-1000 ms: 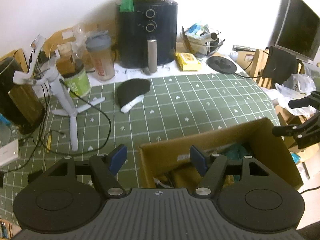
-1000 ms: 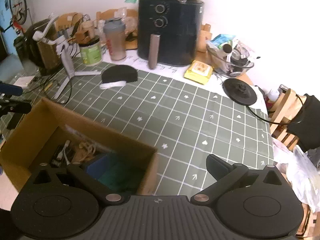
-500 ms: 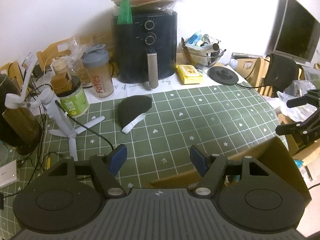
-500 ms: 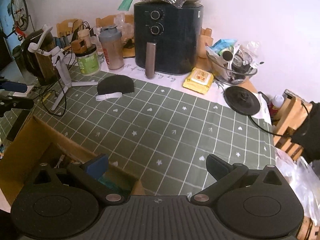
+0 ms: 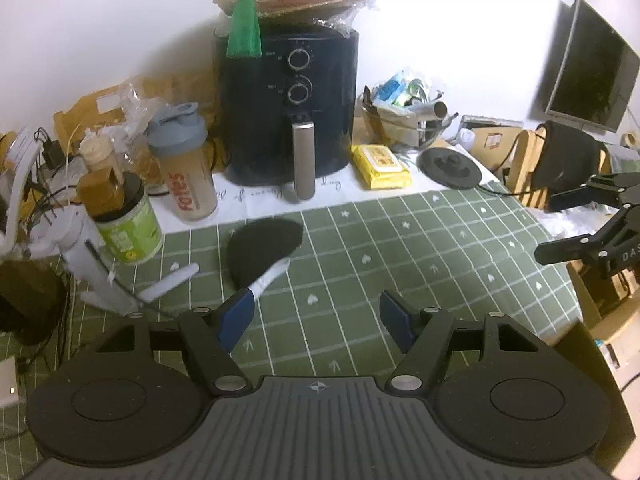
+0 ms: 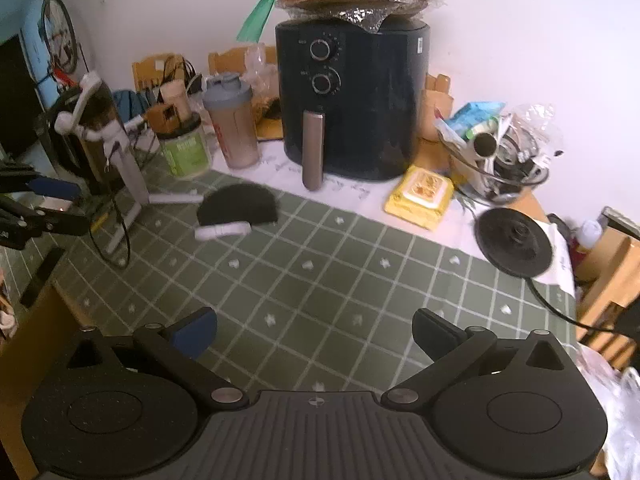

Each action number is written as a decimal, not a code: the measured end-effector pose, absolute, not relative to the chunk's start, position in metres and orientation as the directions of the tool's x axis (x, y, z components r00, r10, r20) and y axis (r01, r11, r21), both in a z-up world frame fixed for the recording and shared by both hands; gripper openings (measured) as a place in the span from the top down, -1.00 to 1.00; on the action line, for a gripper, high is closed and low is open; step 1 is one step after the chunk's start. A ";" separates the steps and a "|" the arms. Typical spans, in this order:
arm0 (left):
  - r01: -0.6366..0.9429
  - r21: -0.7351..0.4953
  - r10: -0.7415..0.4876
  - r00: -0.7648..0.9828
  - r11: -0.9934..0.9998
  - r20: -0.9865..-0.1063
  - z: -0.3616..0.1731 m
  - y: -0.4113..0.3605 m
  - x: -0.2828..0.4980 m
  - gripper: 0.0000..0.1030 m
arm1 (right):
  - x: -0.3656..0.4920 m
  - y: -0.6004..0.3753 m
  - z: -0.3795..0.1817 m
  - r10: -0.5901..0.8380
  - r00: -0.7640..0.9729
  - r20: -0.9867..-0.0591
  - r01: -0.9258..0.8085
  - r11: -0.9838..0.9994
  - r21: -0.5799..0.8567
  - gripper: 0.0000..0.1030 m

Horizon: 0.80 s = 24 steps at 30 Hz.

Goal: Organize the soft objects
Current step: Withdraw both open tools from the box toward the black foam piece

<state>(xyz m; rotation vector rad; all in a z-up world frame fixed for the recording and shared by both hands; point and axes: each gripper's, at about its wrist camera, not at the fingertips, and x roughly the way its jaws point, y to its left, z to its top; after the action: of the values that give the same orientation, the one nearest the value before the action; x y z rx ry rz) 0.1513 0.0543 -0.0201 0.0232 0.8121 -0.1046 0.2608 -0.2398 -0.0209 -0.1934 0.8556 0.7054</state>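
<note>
**Both sets of fingers stand wide and hold nothing**

The fingers (image 5: 236,314) of the left gripper (image 5: 318,316) stand wide apart, and only the green cloth shows between them. The fingers (image 6: 194,330) of the right gripper (image 6: 314,330) stand wide apart too, with nothing in them. Both grippers hang over the table and point down at it.

The table has a green cloth (image 5: 400,264) with white lines and small white shapes. On it lies a black soft thing (image 5: 262,242) with a white strap (image 5: 272,278). It looks like a folded cap, but that is hard to tell. In the left view it lies just past the left finger. In the right view the black soft thing (image 6: 240,204) is well away, up and to the left. No finger touches it.

Behind it stands a dark air fryer (image 5: 290,104) with two round knobs and a grey handle. Flat things in clear wrap lie on top of it. A shaker bottle (image 5: 186,164) and a green jar (image 5: 128,222) stand to the left of the fryer. A yellow pack (image 5: 380,160) lies to its right, near a black round disc (image 5: 450,162). A white stand (image 5: 86,256) is at the left edge of the cloth. A corner of a brown box (image 6: 28,344) shows low at the left of the right view.
</note>
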 end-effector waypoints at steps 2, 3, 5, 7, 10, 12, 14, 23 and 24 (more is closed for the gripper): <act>0.102 -0.016 -0.082 0.685 0.995 -0.724 -0.021 0.057 0.159 -0.33 | 0.269 -0.236 -0.022 0.508 0.444 -0.738 -0.643 0.754 0.133 -1.00; 0.101 -0.014 -0.080 0.686 0.995 -0.723 -0.022 0.060 0.163 -0.33 | 0.274 -0.234 -0.023 0.513 0.442 -0.736 -0.644 0.753 0.137 -1.00; 0.095 -0.013 -0.074 0.682 0.995 -0.728 -0.025 0.065 0.171 -0.33 | 0.280 -0.230 -0.025 0.519 0.442 -0.732 -0.646 0.750 0.141 -1.00; 0.088 -0.020 -0.074 0.677 0.996 -0.733 -0.029 0.071 0.179 -0.33 | 0.285 -0.226 -0.027 0.523 0.437 -0.732 -0.648 0.748 0.147 -1.00; 0.074 -0.020 -0.065 0.669 0.997 -0.741 -0.037 0.080 0.191 -0.33 | 0.290 -0.220 -0.033 0.521 0.434 -0.735 -0.643 0.751 0.152 -1.00; 0.068 -0.016 -0.057 0.662 0.998 -0.748 -0.043 0.086 0.200 -0.33 | 0.292 -0.217 -0.036 0.524 0.427 -0.737 -0.637 0.752 0.167 -1.00; 0.067 -0.017 -0.057 0.658 0.998 -0.751 -0.048 0.090 0.207 -0.34 | 0.292 -0.215 -0.040 0.530 0.418 -0.738 -0.630 0.754 0.184 -1.00; 0.118 -0.016 -0.088 0.631 0.993 -0.771 -0.079 0.101 0.251 -0.62 | 0.288 -0.208 -0.053 0.534 0.386 -0.753 -0.605 0.762 0.230 -1.00; 0.119 -0.011 -0.085 0.633 0.993 -0.769 -0.083 0.102 0.257 -0.64 | 0.287 -0.207 -0.053 0.529 0.388 -0.755 -0.604 0.765 0.226 -1.00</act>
<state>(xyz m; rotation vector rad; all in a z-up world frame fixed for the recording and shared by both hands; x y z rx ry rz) 0.2571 0.1021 -0.0831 0.0417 0.8771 -0.1165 0.2874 -0.2071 -0.0528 -0.0902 0.9247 0.7219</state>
